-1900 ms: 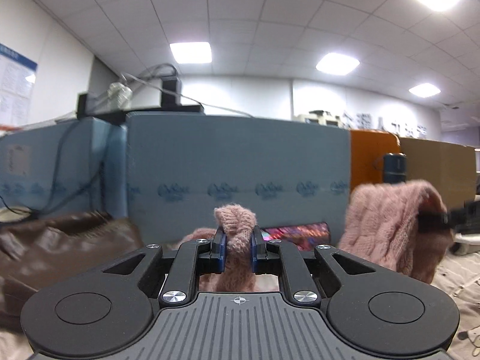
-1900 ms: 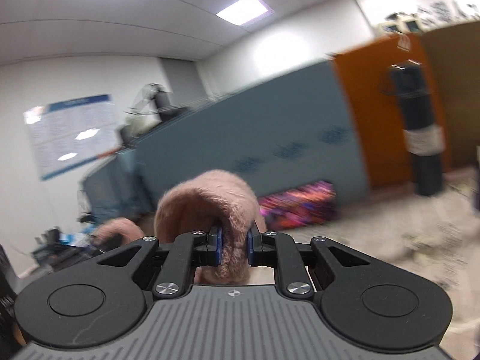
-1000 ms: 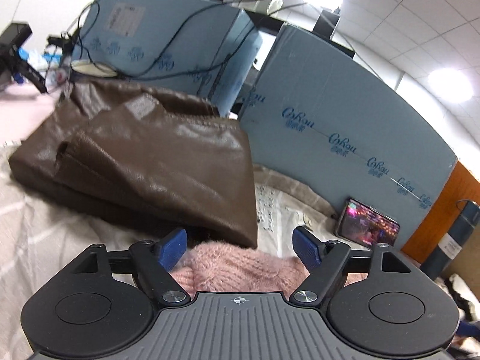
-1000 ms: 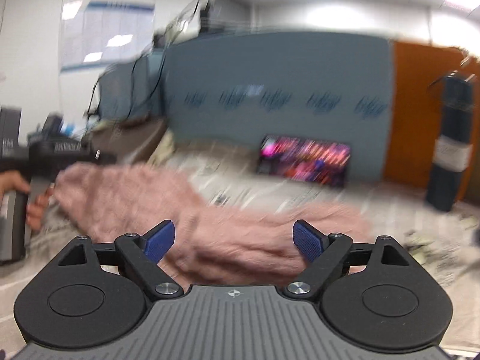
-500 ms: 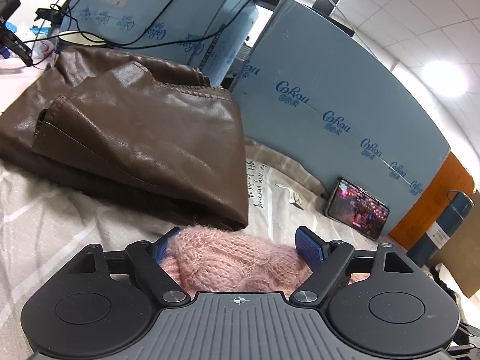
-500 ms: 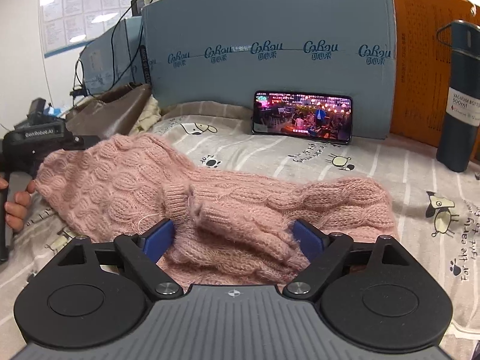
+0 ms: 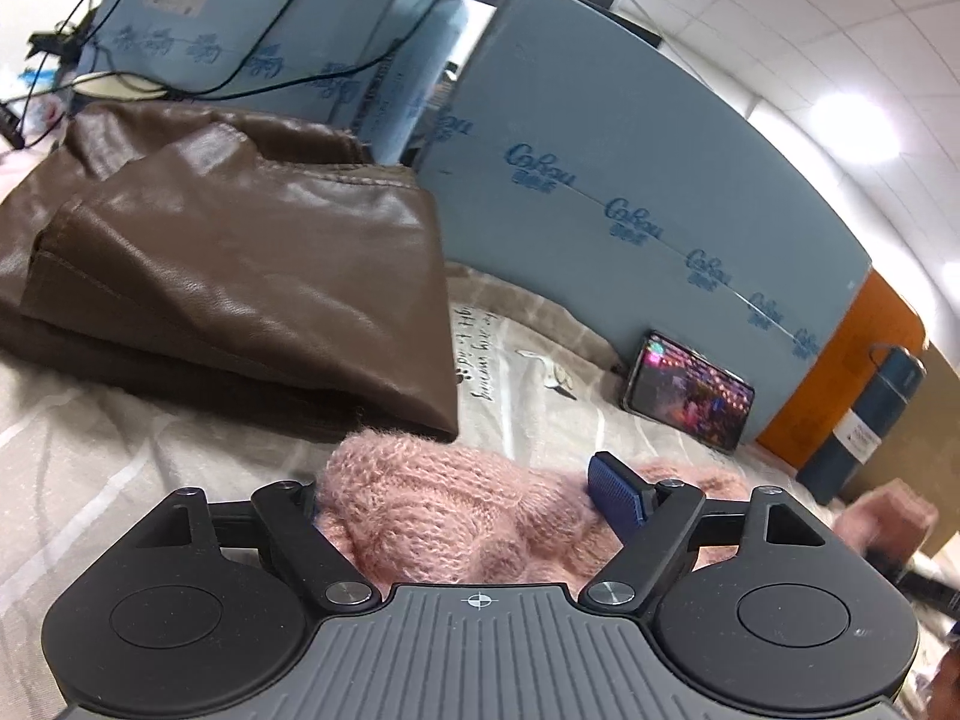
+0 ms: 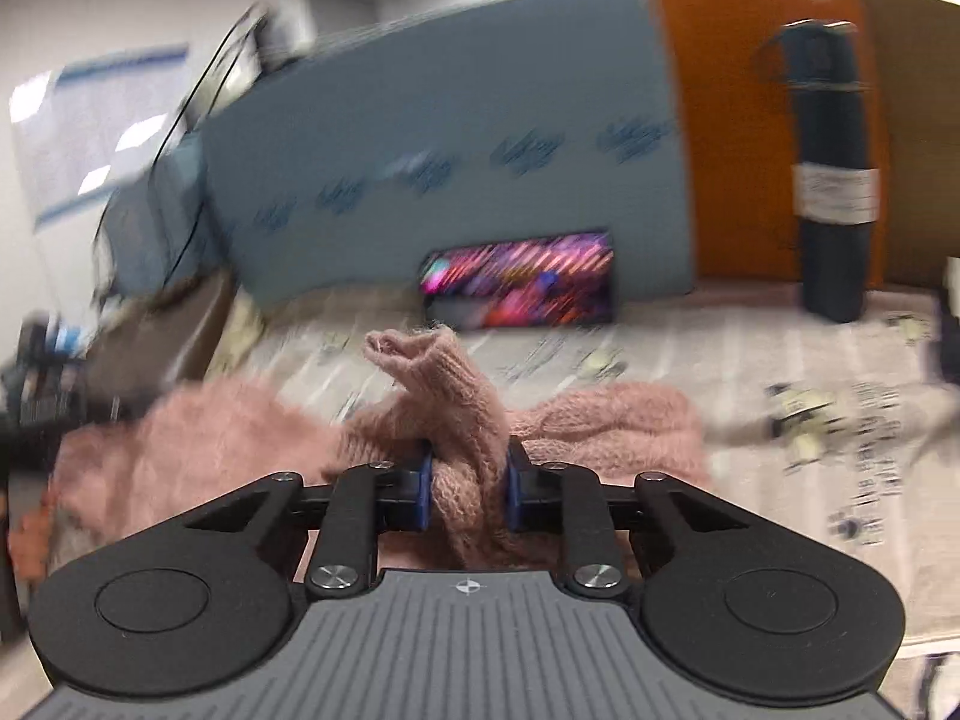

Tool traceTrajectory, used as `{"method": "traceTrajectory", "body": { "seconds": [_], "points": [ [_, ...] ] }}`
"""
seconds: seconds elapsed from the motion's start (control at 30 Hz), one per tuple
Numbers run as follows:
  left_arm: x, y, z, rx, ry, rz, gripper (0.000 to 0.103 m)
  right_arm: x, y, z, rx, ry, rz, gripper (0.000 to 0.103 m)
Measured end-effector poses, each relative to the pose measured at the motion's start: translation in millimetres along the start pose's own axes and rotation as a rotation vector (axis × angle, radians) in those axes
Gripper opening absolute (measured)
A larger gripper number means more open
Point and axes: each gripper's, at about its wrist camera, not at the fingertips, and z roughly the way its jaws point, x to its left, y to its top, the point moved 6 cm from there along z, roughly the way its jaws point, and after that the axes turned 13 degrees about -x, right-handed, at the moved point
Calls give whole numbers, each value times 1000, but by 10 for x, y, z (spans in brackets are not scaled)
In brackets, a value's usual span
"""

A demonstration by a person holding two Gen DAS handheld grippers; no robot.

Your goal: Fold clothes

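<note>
A fuzzy pink knit sweater (image 7: 444, 510) lies bunched on the printed bedsheet (image 7: 528, 372). In the left wrist view my left gripper (image 7: 462, 498) stands open low over it, a mound of knit between its spread blue pads (image 7: 615, 492). The right wrist view is blurred; there my right gripper (image 8: 467, 483) is shut on a raised fold of the pink sweater (image 8: 456, 396), its cuff end sticking up above the fingers. More of the sweater spreads to the left (image 8: 198, 438) and right (image 8: 618, 420).
A folded brown leather jacket (image 7: 240, 276) lies just beyond the sweater on the left. A lit phone (image 7: 687, 393) leans on blue foam boards (image 7: 600, 180) at the back. A dark flask (image 8: 831, 180) stands before an orange panel (image 8: 744, 120) at the right.
Both grippers dropped the held-up sweater onto the sheet and opened. Since half a second ago my right gripper has shut on a fold of it and is moving; the left stays open.
</note>
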Motion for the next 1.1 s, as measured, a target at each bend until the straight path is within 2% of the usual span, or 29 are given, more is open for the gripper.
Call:
{"method": "traceTrajectory", "body": {
  "seconds": [0.03, 0.13, 0.27, 0.4, 0.47, 0.57, 0.73, 0.8, 0.83, 0.87, 0.93, 1.03, 1.1],
  "points": [
    [-33, -10, 3, -1, -4, 21, 53, -83, 72, -62, -38, -22, 26, 21],
    [-127, -31, 9, -9, -20, 75, 26, -367, 280, -279, -158, -99, 107, 21],
    [-237, 41, -49, -73, -27, 131, 22, -758, 462, -602, -283, -198, 218, 19],
    [-414, 192, -92, -116, -82, 158, 20, -1119, 550, -904, -375, -264, 328, 18],
    [-511, 252, -63, -125, -111, 173, 19, -1260, 560, -1035, -409, -301, 361, 18],
    [-584, 254, 58, -114, -109, 223, 19, -1413, 503, -1133, -409, -338, 408, 18],
    [-485, 70, 212, -29, -86, 218, 20, -1606, 309, -1106, -326, -412, 462, 18],
    [-451, 7, 257, 0, -78, 215, 25, -1675, 244, -1070, -291, -454, 486, 18],
    [-447, 6, 240, -4, -76, 210, 28, -1704, 223, -1065, -284, -492, 484, 22],
    [-437, 6, 232, -13, -74, 208, 32, -1733, 202, -1061, -277, -531, 483, 31],
    [-416, 11, 212, -32, -70, 200, 57, -1794, 175, -1104, -293, -636, 451, 44],
    [-367, 57, 158, -87, -61, 168, 66, -1841, 186, -1208, -357, -739, 411, 53],
    [-334, 123, 108, -155, -46, 158, 68, -1842, 219, -1308, -448, -721, 421, 63]
  ]
}}
